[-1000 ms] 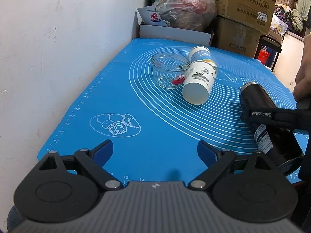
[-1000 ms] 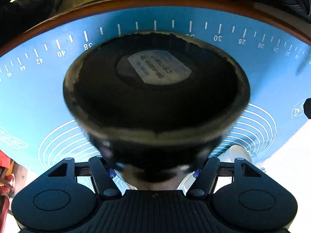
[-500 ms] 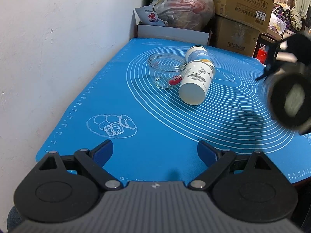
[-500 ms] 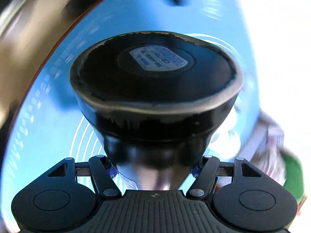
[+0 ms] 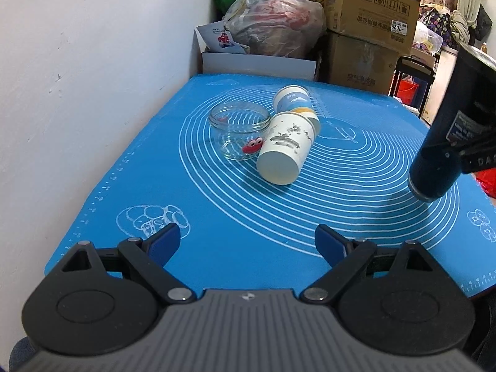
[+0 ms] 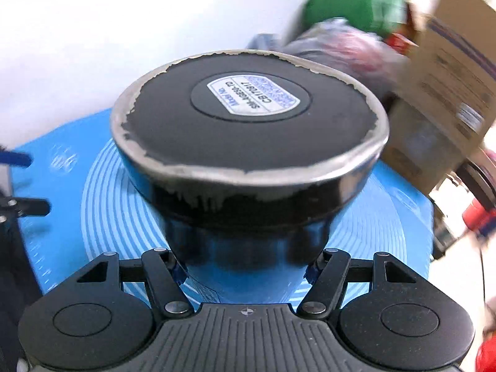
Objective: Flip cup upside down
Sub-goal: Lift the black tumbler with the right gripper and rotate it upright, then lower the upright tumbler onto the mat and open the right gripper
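A tall black metal cup hangs over the right side of the blue mat, tilted, its mouth end low and close to the mat. My right gripper is shut on the cup's body. In the right wrist view the cup's base, with a white label and worn rim, faces the camera and fills the frame. My left gripper is open and empty, low over the mat's near edge.
A glass jar stands mid-mat, with two paper cups lying on their sides beside it. A white wall runs along the left. Cardboard boxes and a plastic bag are stacked behind the table.
My right gripper has lifted the black cup off the mat, where it lay on its side, and swung it round until its base points up and away. The left gripper has not moved.
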Demonstrator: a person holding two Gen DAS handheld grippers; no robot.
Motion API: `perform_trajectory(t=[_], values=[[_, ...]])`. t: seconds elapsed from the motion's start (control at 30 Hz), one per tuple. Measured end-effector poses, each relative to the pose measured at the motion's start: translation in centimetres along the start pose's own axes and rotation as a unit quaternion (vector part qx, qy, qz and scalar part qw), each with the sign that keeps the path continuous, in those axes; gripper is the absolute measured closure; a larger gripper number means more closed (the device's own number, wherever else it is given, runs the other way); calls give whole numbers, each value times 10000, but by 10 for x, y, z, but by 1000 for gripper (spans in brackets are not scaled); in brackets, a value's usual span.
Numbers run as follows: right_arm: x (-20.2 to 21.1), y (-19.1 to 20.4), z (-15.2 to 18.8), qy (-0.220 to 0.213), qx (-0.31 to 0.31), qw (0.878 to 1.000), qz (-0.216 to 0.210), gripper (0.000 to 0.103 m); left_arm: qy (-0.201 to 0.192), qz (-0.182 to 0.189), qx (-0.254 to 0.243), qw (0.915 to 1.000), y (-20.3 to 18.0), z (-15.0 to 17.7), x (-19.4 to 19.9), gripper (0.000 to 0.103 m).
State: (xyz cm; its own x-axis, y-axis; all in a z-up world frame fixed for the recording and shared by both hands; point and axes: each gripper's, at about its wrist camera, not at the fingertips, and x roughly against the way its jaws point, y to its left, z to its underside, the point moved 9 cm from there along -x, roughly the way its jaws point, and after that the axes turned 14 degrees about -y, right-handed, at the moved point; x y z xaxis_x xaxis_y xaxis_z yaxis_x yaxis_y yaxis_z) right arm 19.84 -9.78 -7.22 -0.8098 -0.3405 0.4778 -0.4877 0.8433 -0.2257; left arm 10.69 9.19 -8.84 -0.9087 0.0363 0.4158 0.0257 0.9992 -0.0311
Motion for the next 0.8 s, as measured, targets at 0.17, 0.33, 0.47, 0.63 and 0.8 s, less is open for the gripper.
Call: perform_trajectory(t=[0.17,0.33,0.47,0.63,0.8], values=[[12,-23,25,-412,-1278,9875,822,39,33,-10,15,10000,-5,-1,-2,10],[23,-22,31,-735,-1785,9738,1204,39,88,-26,-29,10000,-10,0,-4,10],[31,-19,30,-653,-1973,9699,1271,39,55,-33,1,10000,-12,-1,-5,10],[5,-42,13,-611,-2172,9663,1239,39,84,-89,40,9999,-11,0,-7,10],[-3,-42,13,-549,-2041,9693,1255,39,83,-117,32,9999,-10,-1,-9,10]])
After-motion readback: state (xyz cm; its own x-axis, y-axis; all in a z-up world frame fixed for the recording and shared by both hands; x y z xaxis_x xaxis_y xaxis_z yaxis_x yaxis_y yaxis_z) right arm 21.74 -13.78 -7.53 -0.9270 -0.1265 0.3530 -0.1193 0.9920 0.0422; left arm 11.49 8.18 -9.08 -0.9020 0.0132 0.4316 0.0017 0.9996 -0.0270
